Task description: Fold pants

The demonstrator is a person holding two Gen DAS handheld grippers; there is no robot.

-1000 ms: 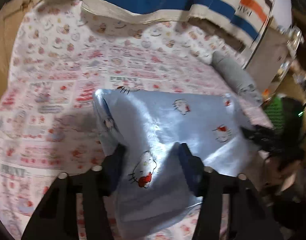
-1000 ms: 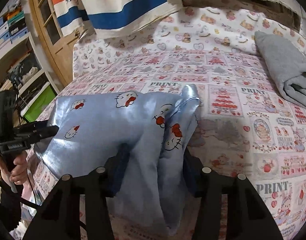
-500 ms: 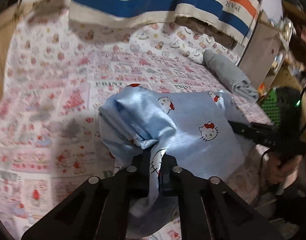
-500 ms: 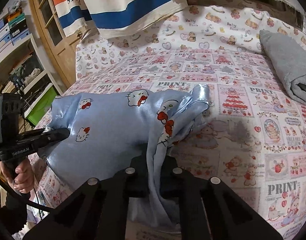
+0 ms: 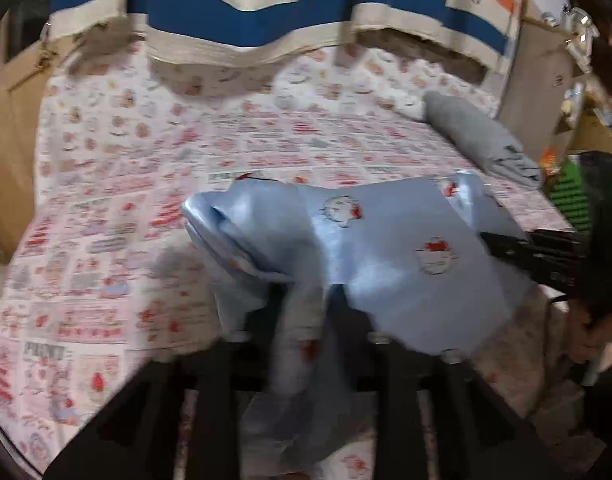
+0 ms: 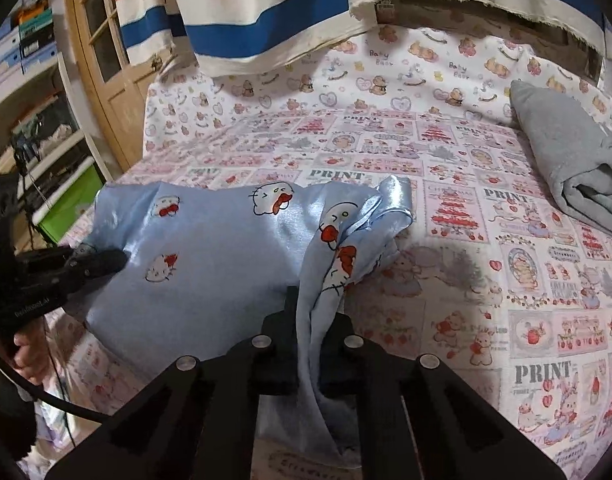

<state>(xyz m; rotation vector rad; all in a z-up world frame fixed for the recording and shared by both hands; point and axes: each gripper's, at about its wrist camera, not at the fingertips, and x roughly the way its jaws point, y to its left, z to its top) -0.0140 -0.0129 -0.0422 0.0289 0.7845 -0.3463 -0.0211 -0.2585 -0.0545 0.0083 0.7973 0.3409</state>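
Note:
Light blue satin pants [image 5: 401, 236] with a cat print lie across the near part of a bed; they also show in the right wrist view [image 6: 210, 264]. My left gripper [image 5: 306, 304] is shut on a bunched near edge of the pants at their left end and lifts it. My right gripper [image 6: 311, 316] is shut on a gathered fold at their right end, and cloth hangs down between its fingers. Each gripper shows in the other's view, the right one [image 5: 545, 256] and the left one [image 6: 66, 268], at opposite ends of the pants.
The bed sheet [image 6: 445, 152] is white with a pink print. A folded grey garment [image 6: 573, 164] lies at the far right of the bed and shows in the left view [image 5: 477, 140]. A striped cloth [image 6: 266, 4] hangs behind. A wooden door [image 6: 106, 60] and shelves stand at the left.
Both grippers went from open around the pants' edge to shut on it. They have since lifted the pinched cloth, and the pants' ends bunch up.

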